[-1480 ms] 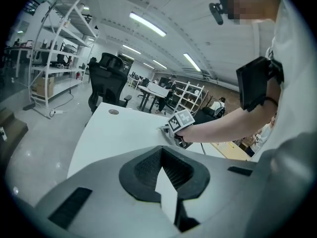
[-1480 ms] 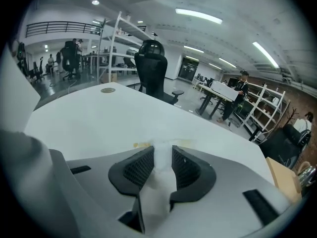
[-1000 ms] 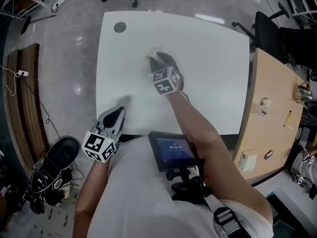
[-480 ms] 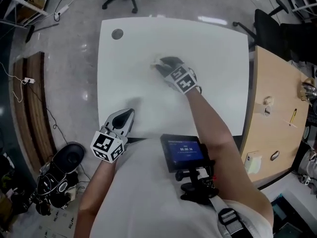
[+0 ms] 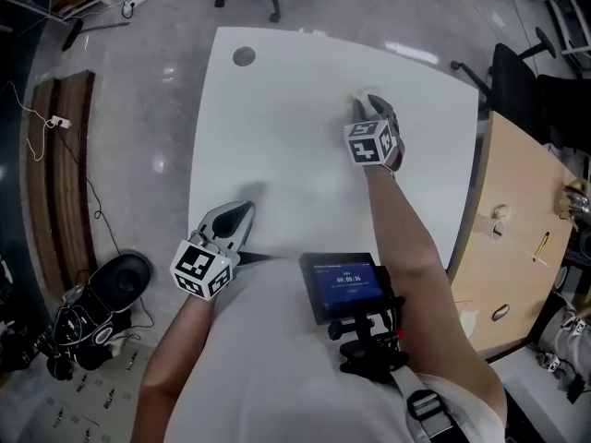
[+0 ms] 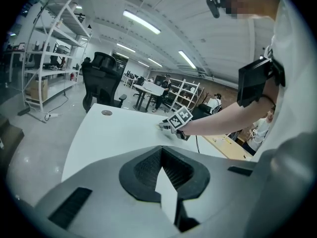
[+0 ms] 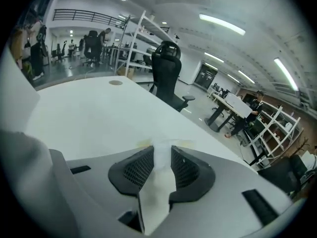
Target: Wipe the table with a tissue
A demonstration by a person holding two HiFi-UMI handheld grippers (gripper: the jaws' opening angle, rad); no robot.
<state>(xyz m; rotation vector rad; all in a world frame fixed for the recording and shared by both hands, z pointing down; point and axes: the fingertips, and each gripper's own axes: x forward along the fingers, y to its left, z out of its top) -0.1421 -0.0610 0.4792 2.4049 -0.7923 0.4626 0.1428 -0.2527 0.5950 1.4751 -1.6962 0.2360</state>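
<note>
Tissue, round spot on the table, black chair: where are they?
Tissue (image 7: 159, 175): right gripper view, on the strip between the jaws.
Spot (image 5: 244, 56): head view, on its middle.
Chair (image 7: 166, 66): right gripper view, on its backrest.

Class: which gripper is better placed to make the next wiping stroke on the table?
Right. The right gripper is shut on the tissue, over the table; the left gripper is shut, empty, at the near edge.

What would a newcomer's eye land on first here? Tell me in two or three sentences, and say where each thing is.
The large white rounded-corner table fills the middle of the head view. Near its far right edge, the right gripper pinches a crumpled white tissue down on the tabletop. The left gripper is at the near left edge, jaws together with nothing between them.
</note>
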